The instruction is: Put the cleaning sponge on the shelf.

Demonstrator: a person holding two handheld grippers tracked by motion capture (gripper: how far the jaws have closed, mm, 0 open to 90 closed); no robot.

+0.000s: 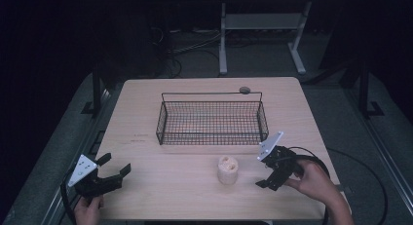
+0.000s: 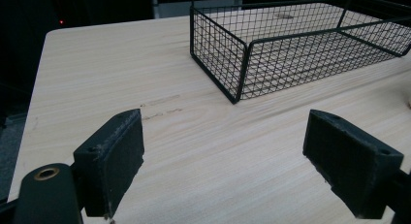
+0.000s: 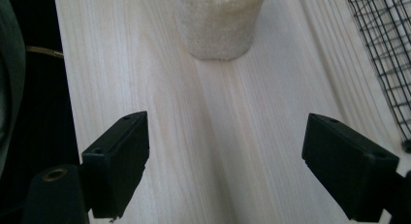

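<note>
Near the front middle of the wooden table [image 1: 146,113] stands a pale, rough-textured loofah piece [image 1: 228,169], upright with holes in its top, bearing no label or writing that can be read. Just to its right the right gripper [image 1: 272,178] points toward it with jaws spread wide and nothing between them; in the right gripper view the loofah piece [image 3: 218,23] sits ahead of the gap, apart from both pads. Behind it lies an empty black wire basket [image 1: 212,119]. At the front left corner, the left gripper [image 1: 117,174] has its jaws spread wide too, holding nothing.
</note>
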